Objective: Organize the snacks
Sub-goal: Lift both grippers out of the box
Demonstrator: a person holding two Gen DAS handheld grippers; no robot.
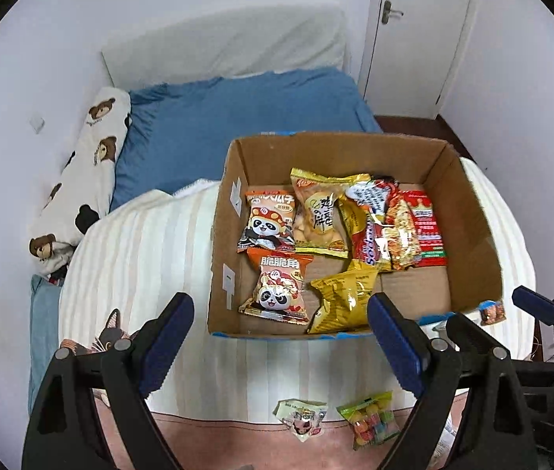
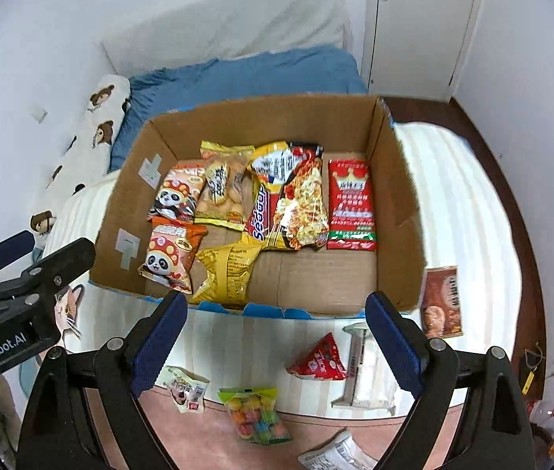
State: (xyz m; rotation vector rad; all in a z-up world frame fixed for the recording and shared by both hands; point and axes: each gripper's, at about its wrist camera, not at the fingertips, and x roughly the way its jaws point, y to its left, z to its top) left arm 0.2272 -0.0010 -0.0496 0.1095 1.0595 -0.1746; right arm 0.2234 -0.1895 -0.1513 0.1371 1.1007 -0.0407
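Left hand-held gripper [image 1: 281,315], black frame, blue ribbed pads [image 1: 167,342], silver rivets, right hand-held gripper [image 2: 277,313] alike, white GenRobot.AI lettering

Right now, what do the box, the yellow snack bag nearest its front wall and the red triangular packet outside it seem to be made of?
Box: plain brown corrugated cardboard, matte, with torn blue-printed edges. Yellow snack bag: likely metallised plastic film, glossy, judging by its crinkles and bright glints. Red triangular packet: probably thin plastic film, slightly shiny, printed; too small to say more.
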